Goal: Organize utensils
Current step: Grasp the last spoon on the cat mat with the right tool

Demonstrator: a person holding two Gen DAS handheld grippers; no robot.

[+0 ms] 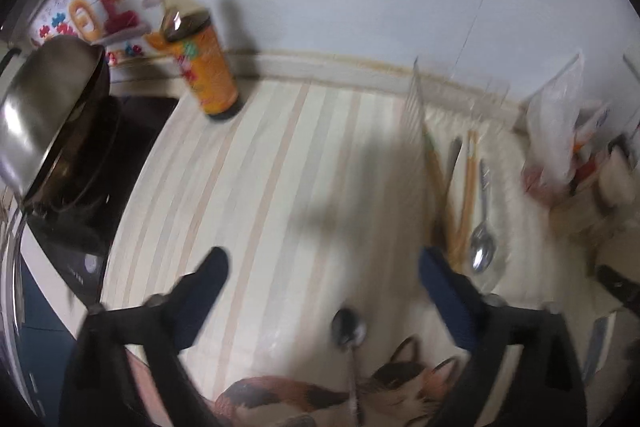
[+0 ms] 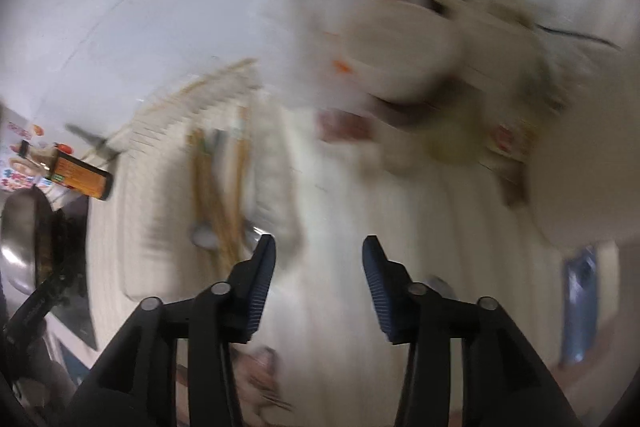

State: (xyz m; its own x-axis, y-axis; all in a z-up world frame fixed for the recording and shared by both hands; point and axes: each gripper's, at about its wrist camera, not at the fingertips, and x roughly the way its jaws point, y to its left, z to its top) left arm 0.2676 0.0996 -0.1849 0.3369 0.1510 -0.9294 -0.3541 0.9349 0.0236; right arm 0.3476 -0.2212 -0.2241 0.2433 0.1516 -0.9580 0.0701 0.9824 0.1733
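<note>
Countertop [image 1: 280, 155] with pale stripes, seen from both grippers pointing steeply downward. Left gripper [image 1: 324, 267]: jaws spread wide, nothing between them; a loose spoon [image 1: 349, 331] lies on the counter just below the gap, its bowl toward the camera's centre and its handle running to the lower edge, across a cat-printed patch. Right gripper [image 2: 318, 251]: jaws apart, nothing visibly held; the view is heavily blurred.

Clear tray [image 1: 492, 279] to the right of the left gripper, with transparent upright walls: it holds several chopsticks [image 1: 468, 183] laid lengthwise, a second spoon [image 1: 483, 251] and a darker piece, possibly a knife [image 1: 454, 155]. The same tray appears, smeared, left of the right gripper.

Progress, as a judgement: the sorting looks largely done, most utensils lying parallel in the tray; the loose spoon outside it appears to be what remains.

Surroundings: sauce bottle [image 1: 200, 59] upright near the wall, metal pot [image 1: 52, 107] on the stove at left, plastic bags [image 1: 560, 131] at right.
</note>
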